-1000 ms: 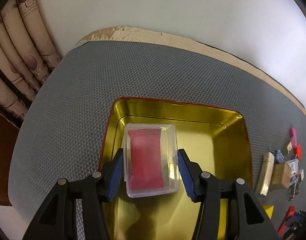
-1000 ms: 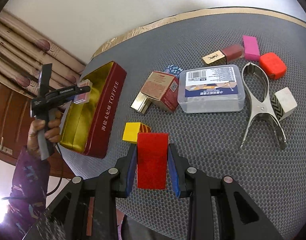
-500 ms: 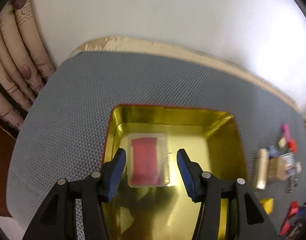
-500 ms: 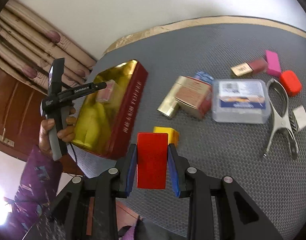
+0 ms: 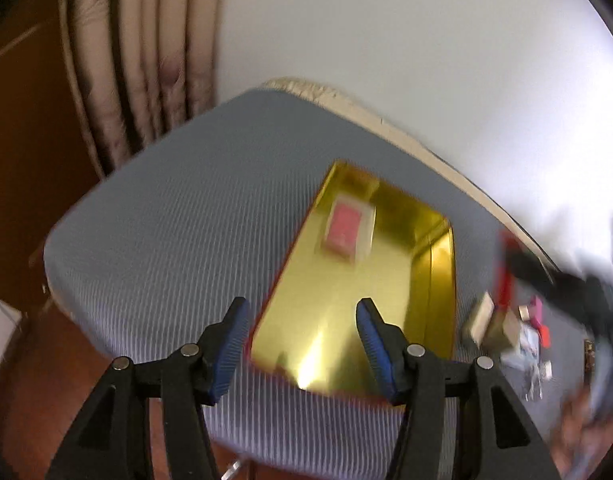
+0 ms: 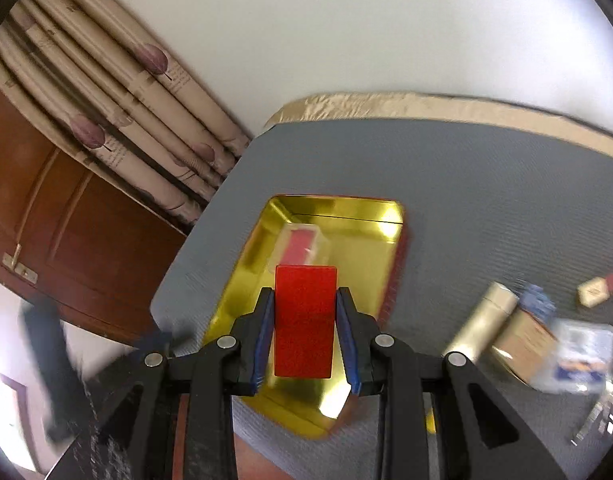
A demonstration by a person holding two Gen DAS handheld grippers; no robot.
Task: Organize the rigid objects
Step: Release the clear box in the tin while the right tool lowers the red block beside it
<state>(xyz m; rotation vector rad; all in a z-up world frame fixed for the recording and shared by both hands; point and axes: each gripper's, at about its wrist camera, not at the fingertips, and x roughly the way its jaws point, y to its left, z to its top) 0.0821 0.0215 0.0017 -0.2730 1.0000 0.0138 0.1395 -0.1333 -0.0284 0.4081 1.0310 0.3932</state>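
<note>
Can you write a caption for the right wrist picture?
Right gripper holds a red block above the gold tin.

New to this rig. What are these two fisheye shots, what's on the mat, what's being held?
There is no robot arm here: a person carries a handheld gripper in each hand, and each gripper has a camera looking forward along its two black fingers with blue pads.

The left wrist view shows the left gripper with nothing between its jaws, which are opening. Beyond it a gold tin sits on a grey mat and holds a clear case with a red insert.

The right wrist view shows the right gripper clamped on a red block, poised over the same tin. To the right, blurred, lie a gold tube, a brown carton and a clear plastic box.
</note>
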